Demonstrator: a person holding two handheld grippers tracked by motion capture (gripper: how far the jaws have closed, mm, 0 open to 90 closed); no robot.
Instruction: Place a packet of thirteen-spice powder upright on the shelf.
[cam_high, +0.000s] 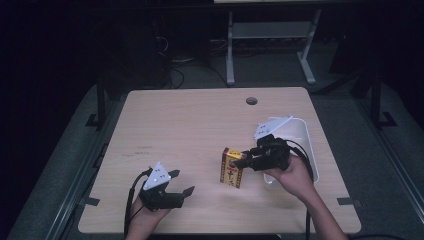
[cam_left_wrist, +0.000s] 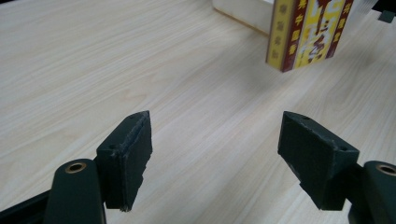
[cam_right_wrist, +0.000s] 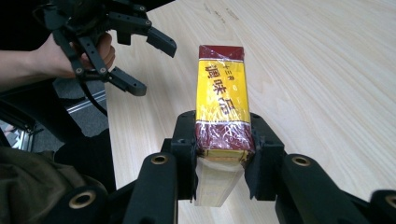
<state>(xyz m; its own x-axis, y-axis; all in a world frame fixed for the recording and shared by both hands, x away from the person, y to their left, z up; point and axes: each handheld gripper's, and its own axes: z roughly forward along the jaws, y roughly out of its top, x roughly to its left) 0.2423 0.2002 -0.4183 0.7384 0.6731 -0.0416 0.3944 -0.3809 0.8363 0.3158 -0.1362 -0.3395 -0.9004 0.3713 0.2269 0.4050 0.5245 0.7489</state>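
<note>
A yellow and dark red box (cam_high: 232, 167) with printed characters hangs slightly above the table's right middle, tilted. My right gripper (cam_high: 241, 160) is shut on its end. In the right gripper view the jaws of that gripper (cam_right_wrist: 222, 154) clamp the wrapped box (cam_right_wrist: 221, 91) on both sides. My left gripper (cam_high: 182, 181) is near the table's front left, open with nothing between its fingers. In the left gripper view its jaws (cam_left_wrist: 215, 158) stand apart over bare wood, and the box (cam_left_wrist: 308, 32) hangs farther off at the upper right. The right gripper view shows the left gripper (cam_right_wrist: 150, 66) open, beyond the box.
A white bin (cam_high: 296, 128) stands on the right side of the light wooden table (cam_high: 190, 125), just behind my right hand; its corner (cam_left_wrist: 243, 11) shows behind the box. A round cable hole (cam_high: 251, 101) lies near the far edge. Dark floor surrounds the table.
</note>
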